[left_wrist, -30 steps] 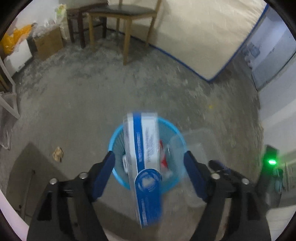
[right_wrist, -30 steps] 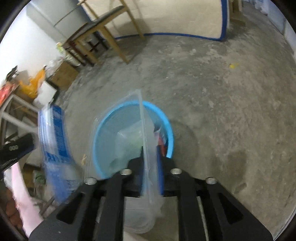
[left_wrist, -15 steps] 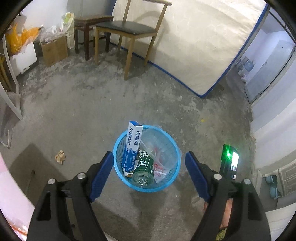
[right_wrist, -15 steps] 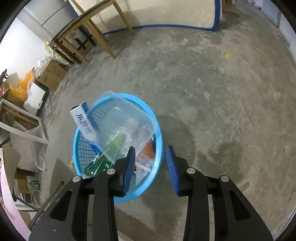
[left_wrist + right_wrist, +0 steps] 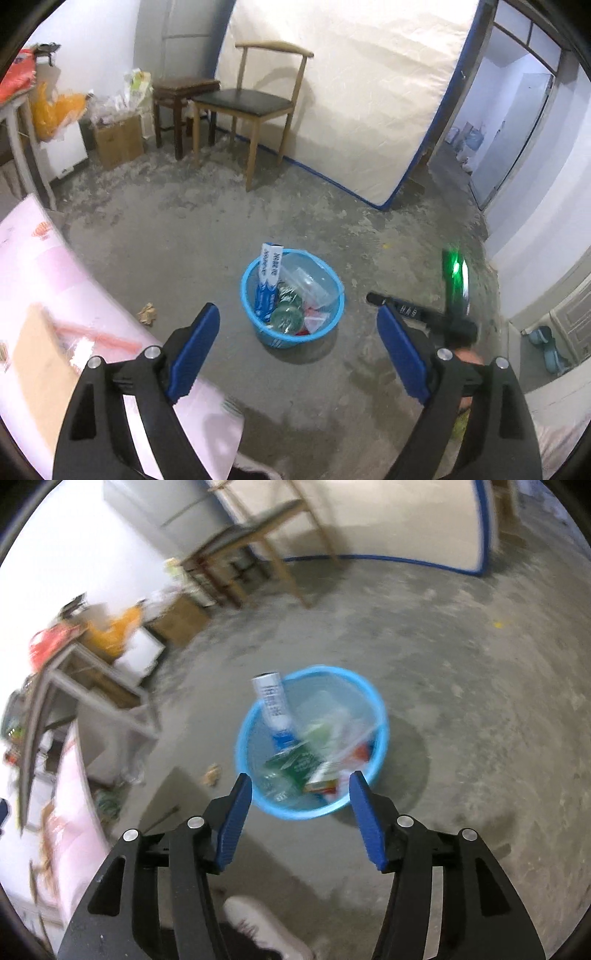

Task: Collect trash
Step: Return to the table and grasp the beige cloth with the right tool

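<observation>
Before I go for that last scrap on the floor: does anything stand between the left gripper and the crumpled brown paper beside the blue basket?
Nothing visible does. The crumpled brown paper scrap lies on bare concrete floor, left of the blue plastic basket and apart from it. The left gripper is open and empty; the pink-covered table edge sits close beside the scrap.

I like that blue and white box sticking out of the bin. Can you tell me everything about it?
The box is long and thin, white with blue stripes and print, and looks like cardboard. It stands almost upright in the blue basket, its top poking above the rim and its lower end down among the other trash. It leans on the basket's left wall, beside a green bottle and a clear plastic tub. Neither gripper touches it.
</observation>
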Motion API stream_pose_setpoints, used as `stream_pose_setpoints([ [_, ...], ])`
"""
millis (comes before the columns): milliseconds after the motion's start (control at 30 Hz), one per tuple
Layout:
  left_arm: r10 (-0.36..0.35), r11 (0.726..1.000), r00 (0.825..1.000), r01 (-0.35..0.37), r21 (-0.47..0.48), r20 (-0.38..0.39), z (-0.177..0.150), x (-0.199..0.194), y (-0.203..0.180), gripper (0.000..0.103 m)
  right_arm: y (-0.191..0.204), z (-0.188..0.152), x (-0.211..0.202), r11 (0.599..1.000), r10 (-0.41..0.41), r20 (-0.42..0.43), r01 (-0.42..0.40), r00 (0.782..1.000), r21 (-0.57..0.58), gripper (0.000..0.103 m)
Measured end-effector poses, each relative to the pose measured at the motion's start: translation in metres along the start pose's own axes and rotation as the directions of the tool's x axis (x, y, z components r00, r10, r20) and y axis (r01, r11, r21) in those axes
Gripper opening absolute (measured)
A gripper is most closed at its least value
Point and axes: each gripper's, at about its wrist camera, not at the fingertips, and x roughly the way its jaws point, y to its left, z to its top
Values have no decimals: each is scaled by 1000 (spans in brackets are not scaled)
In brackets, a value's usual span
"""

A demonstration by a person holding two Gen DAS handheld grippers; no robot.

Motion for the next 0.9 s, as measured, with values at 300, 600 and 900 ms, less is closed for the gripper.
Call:
stream_pose_setpoints([
  [300, 190, 975, 972, -169, -146, 140, -100, -108, 68, 86, 121, -15, -31, 939, 254, -74, -264, 964, -220, 54],
  [600, 282, 911, 939, -197, -363, 198, -153, -153, 136, 86, 300, -61, -25, 684, 359, -251, -436, 899, -584, 62],
  [900, 312, 889, 941, -241, -389, 130, -169, -146, 161, 70, 406, -121, 30, 414, 166, -281, -326, 945, -850, 64],
])
